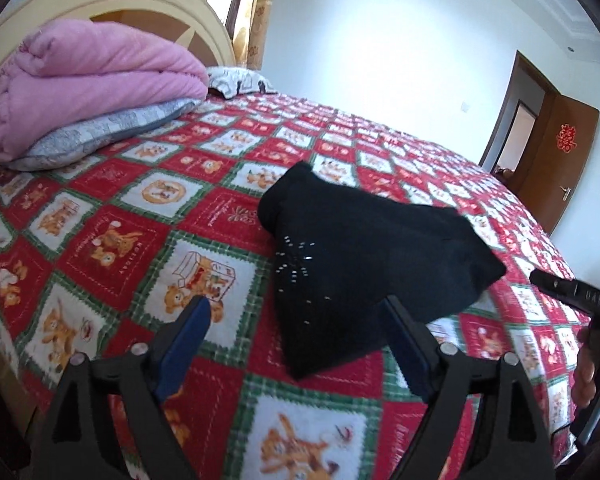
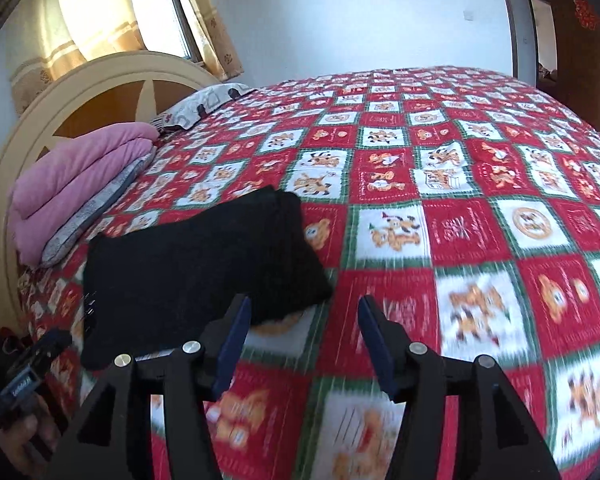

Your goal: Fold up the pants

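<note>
The black pants (image 1: 364,272) lie in a small folded bundle on the red patchwork bed cover (image 1: 140,208). In the left wrist view they sit in the middle of the frame, a bit to the right. In the right wrist view they fill the left middle of the frame (image 2: 196,272).

The left gripper (image 1: 296,320) has its jaws wide apart and holds nothing. The near end of the bundle sits right between its two blue pads (image 1: 190,332), so this gripper looks nearer to the pants. The bundle's long side runs from the lower middle of that frame up and away, toward the upper middle.

The right gripper (image 2: 304,320) is wide apart too, and empty. The pants lie up and to the left of its jaws, and its left pad sits just in front of the bundle's near right corner (the cover under it looks blurry).

Both grippers point forward and down at the bed. The pants look mostly folded already, so I think little is left to do.
</note>
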{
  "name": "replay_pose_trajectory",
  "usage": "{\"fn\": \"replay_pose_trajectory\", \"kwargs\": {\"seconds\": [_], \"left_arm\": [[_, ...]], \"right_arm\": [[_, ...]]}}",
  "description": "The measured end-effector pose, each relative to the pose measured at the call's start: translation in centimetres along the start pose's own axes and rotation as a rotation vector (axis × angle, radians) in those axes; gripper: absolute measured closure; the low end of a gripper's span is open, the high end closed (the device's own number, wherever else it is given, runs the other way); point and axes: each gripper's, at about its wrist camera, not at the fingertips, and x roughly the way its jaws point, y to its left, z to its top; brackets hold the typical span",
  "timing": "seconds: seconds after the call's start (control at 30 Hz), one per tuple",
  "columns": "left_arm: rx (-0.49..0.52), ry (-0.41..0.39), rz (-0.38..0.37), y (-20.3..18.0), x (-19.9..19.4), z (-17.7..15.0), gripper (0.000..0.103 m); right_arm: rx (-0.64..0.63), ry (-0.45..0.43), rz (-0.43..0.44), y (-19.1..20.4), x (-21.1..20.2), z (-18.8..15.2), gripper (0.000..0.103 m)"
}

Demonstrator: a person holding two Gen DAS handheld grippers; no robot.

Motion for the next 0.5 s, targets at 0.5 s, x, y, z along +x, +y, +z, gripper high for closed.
{"fn": "replay_pose_trajectory", "kwargs": {"seconds": [0.5], "left_arm": [[0.099, -0.174, -0.028, -3.1, -7.3, 0.9, 0.004]], "right_arm": [[-0.114, -0.133, -0.004, 5.7, -11.7, -4.5, 0.038]]}}
